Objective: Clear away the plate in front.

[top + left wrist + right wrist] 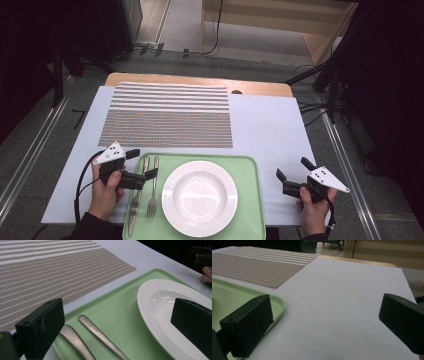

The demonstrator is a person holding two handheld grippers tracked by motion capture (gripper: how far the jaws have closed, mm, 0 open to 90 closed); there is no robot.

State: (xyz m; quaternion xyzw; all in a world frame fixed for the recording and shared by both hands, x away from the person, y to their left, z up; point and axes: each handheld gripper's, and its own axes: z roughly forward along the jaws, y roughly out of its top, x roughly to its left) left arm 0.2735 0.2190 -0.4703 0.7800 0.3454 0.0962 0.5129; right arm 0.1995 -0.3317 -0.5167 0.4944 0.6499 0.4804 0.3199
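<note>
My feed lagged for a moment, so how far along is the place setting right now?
Looks done: the plate, fork and knife lie on the green tray. In hand: nothing; the left gripper hangs open over the cutlery handles, the right gripper open beside the tray. Probably left: moving items to the striped placemat, which is bare.

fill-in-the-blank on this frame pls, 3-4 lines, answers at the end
1. The white plate sits on a tray whose colour is ____.
2. Left of the plate lie a knife and a ____.
3. The left tongs, above the cutlery handles, have their jaws ____.
4. Beyond the tray lies a striped ____.

Missing words: green; fork; open; placemat
</note>
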